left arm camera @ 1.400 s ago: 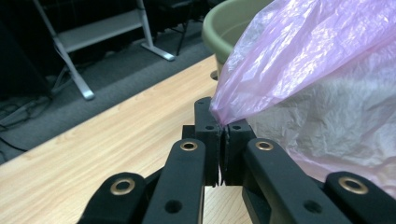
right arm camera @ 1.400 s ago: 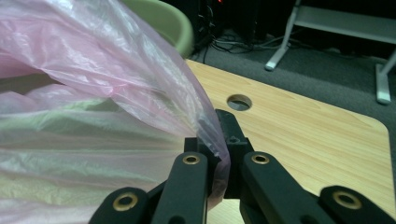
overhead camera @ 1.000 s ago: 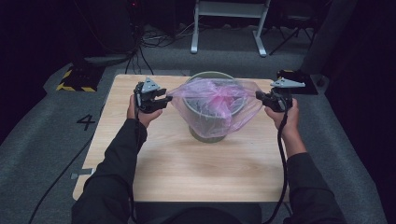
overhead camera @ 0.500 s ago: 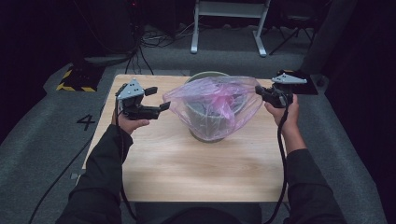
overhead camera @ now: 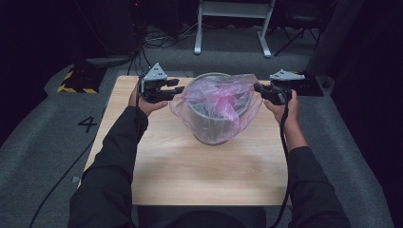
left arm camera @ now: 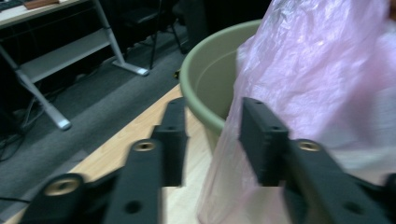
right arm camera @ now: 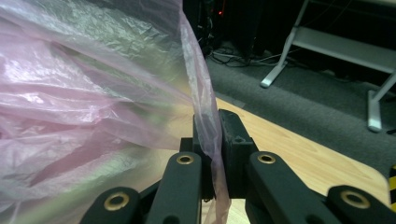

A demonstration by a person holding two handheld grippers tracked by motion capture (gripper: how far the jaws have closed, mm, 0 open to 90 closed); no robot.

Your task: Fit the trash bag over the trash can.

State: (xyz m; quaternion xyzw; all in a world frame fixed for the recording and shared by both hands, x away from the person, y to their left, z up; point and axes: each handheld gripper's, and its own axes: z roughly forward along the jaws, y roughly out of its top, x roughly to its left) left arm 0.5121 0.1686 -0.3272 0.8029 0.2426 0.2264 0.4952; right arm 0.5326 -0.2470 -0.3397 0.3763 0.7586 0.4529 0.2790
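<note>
A person sits at a wooden table (overhead camera: 157, 166) with a two-jaw gripper in each hand, fitting a pink plastic bag (overhead camera: 216, 102) into a grey-green bin (overhead camera: 209, 130). The bin stands upright near the middle of the table, and the bag drapes over its mouth and down its outer wall.

To the right of the bin, the right gripper (overhead camera: 259, 88) has its jaws clamped on the bag's edge; in the right gripper view the thin film (right arm camera: 208, 126) is pinched flat between the pads and rises in a taut sheet.

To the left of the bin, the left gripper (overhead camera: 177, 89) has just been closing, but its jaws stand apart. In the left gripper view the bag (left arm camera: 322, 79) and the bin's rim (left arm camera: 196, 93) sit just ahead of the gap, and nothing is pressed between the pads.

The step in hand looks like regripping the left edge of the bag. The next move probably calls for sliding the jaws over that edge, closing, then drawing it out and down over the rim.

The limp, slippery film may slide away, and the rim itself crowds the jaws. Beyond the bin, off the table, stand a white metal frame (overhead camera: 233, 28) and cables on grey carpet.
</note>
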